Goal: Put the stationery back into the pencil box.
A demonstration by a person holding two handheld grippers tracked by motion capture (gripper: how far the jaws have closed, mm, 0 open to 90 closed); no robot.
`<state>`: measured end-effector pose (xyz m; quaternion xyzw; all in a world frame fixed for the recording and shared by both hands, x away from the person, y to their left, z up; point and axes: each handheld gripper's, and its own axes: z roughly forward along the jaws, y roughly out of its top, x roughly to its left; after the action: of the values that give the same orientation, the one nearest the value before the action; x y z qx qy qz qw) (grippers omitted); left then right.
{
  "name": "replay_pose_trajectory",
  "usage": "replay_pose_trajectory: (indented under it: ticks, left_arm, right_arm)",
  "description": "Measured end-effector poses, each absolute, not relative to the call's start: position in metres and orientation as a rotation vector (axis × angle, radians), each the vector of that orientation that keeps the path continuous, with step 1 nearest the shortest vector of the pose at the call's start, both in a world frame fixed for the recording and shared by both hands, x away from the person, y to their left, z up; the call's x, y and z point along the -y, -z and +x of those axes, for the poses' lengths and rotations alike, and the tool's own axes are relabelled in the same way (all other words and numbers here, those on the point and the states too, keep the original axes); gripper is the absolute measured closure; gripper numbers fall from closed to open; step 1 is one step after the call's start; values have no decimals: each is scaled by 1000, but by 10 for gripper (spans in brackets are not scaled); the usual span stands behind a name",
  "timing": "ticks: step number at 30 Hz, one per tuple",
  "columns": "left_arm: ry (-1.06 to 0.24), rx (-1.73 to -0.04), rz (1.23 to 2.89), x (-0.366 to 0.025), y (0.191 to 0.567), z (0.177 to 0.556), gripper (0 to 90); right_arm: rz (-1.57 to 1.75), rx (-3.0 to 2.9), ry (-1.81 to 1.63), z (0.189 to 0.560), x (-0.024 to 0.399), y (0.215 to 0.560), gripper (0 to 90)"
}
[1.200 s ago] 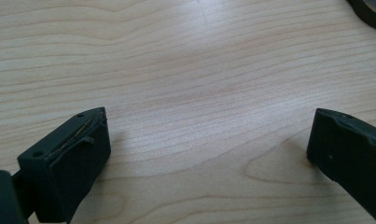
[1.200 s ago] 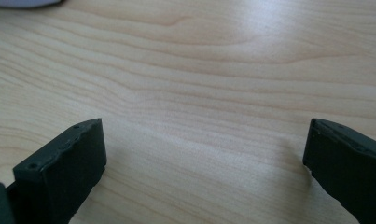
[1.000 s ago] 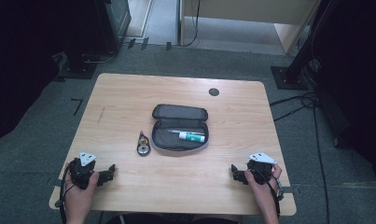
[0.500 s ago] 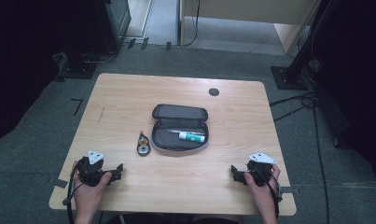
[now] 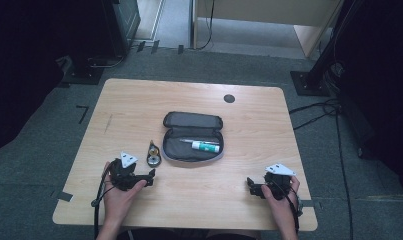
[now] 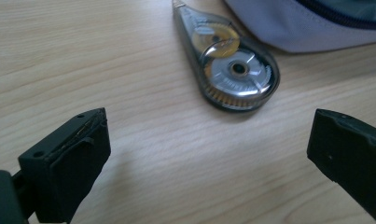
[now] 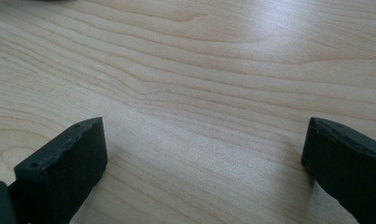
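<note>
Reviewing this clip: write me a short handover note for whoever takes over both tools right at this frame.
Left tool: open, holding nothing, low over the table, aimed at the correction tape dispenser, which lies ahead of its jaws, untouched.
Right tool: open, holding nothing, near the table's front right part, bare wood between its jaws.
Things: the dispenser lies flat just left of the open pencil case; a white tube with a green end lies inside the case.
Done: nothing gripped yet.
Left: probably close the left tool on the dispenser, put it in the case and perhaps zip the case shut.
</note>
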<state>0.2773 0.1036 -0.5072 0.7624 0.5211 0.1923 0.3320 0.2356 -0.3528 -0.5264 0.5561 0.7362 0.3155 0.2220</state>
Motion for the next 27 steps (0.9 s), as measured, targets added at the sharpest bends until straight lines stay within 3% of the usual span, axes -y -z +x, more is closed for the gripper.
replay_pose_trajectory:
  ticks: [9,12,27]
  left_arm:
    - [-539,-1349,2033,-83,513,293,13]
    - [-619,-1373,2011,-80,514,296,166]
    - [-578,-1299,2026,-84,516,305,416]
  right_arm:
    - [1534,-2037,-873,235,353,526,0]
    - [1532,-2039,-874,235,353,526,0]
    - [1528,-2042,-875,235,353,526,0]
